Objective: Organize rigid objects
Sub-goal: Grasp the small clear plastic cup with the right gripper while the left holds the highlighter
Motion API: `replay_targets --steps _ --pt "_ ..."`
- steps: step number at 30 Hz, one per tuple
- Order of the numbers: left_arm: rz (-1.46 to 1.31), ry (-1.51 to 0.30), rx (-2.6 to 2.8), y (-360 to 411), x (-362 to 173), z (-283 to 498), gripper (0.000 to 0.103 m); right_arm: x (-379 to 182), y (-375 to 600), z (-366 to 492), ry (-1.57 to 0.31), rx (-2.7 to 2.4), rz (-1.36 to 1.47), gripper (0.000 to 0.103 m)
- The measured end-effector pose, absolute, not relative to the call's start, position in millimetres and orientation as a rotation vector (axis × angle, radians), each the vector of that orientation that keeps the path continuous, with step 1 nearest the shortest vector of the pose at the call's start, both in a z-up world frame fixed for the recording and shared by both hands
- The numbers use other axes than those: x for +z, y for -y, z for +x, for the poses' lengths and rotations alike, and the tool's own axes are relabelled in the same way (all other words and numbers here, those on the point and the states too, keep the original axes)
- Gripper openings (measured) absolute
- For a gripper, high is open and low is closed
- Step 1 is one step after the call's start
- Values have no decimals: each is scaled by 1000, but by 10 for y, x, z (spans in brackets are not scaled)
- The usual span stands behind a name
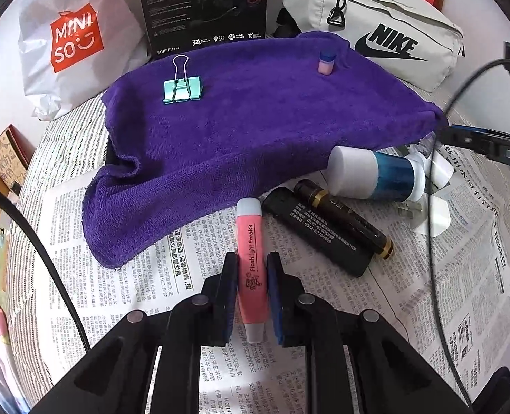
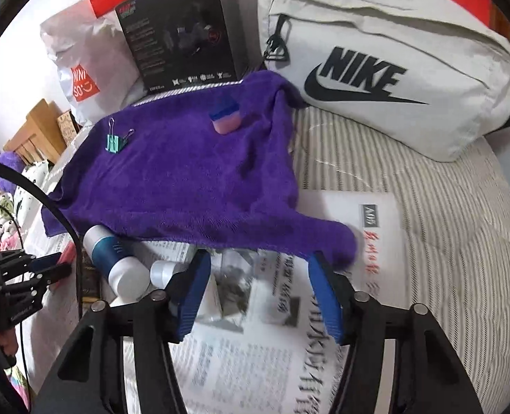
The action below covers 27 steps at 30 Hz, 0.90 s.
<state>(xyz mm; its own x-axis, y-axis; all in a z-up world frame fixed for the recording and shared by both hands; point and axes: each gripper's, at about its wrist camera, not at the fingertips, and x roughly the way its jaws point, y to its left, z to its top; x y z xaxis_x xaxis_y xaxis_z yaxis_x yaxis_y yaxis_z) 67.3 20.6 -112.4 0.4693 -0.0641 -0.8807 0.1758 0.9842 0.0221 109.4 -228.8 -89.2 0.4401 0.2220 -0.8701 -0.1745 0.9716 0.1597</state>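
Note:
My left gripper (image 1: 252,272) is shut on a pink highlighter pen (image 1: 252,265) with pale caps, over the newspaper (image 1: 116,293). A purple towel (image 1: 237,131) lies beyond it with a teal binder clip (image 1: 182,88) and a small pink and blue eraser (image 1: 325,62) on top. A black lighter (image 1: 317,236), a dark brown tube (image 1: 344,219) and a white and blue bottle (image 1: 375,174) lie to the right. My right gripper (image 2: 258,293) is open and empty above the newspaper (image 2: 272,362), near the towel's (image 2: 185,179) corner. The bottle (image 2: 116,262) lies to its left.
A grey Nike bag (image 2: 375,69), a black Edifier box (image 1: 203,3) and a white Miniso bag (image 1: 68,41) stand behind the towel. White plugs (image 1: 438,214) and a black cable (image 1: 434,207) lie at the right. Striped bedding (image 2: 444,224) surrounds the newspaper.

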Motion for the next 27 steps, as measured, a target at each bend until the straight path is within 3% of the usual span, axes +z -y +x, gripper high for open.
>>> replay_targets --steps 6,12,27 --pt "103 -1070 -156 -228 -1116 667 17 -1090 2125 1116 -1125 245 -14 38" --pt "88 -1059 -157 -245 -1115 658 17 -1134 2136 1110 -1108 238 -42 28" --pt "-11 -1049 -164 -477 -1074 575 17 -1019 2152 1059 -1122 284 -63 27"
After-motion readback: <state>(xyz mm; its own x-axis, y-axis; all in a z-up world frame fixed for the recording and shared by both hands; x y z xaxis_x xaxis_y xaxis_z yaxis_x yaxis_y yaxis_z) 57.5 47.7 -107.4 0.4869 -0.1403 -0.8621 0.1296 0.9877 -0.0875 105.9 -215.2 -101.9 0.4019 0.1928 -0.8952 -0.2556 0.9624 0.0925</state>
